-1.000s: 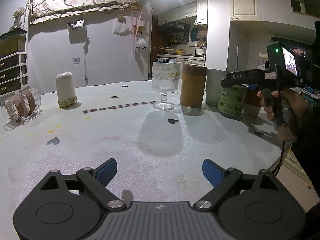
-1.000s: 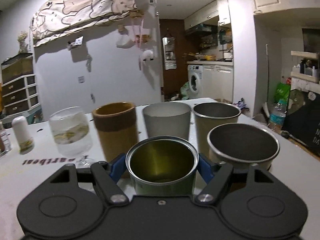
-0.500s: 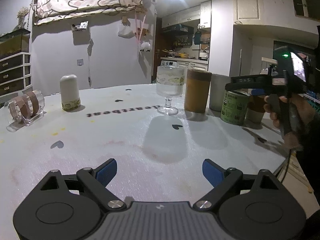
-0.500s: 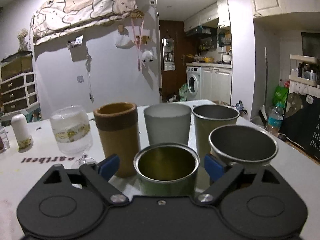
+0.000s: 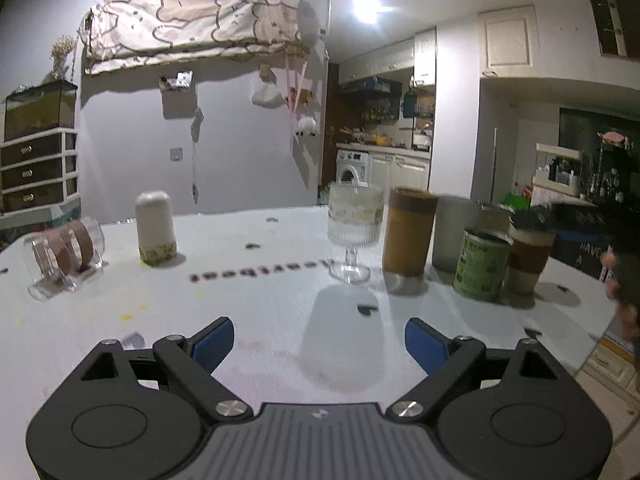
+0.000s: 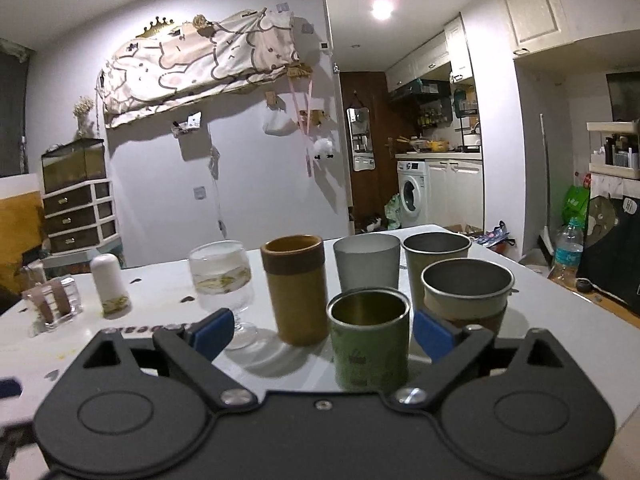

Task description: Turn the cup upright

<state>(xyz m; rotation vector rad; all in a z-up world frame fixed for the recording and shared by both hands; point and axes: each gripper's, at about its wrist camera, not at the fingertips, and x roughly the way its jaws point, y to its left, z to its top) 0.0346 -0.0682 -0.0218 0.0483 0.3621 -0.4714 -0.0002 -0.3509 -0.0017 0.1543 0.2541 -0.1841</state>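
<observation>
**Cups clustered on the worktop, right wrist view**

On the worktop (image 6: 560,320), the tin cup (image 6: 370,346) stands nearest, at 6 o'clock of the cluster. The tall cylinder cup (image 6: 294,288) is at its 10 o'clock, the stemmed glass (image 6: 222,280) further out at 9. The frosted tumbler (image 6: 366,262) stands at 12, two metal cups (image 6: 466,294) at 2. The capped bottle (image 6: 108,282) and clear holder (image 6: 52,306) sit well apart, far toward 9.
</observation>
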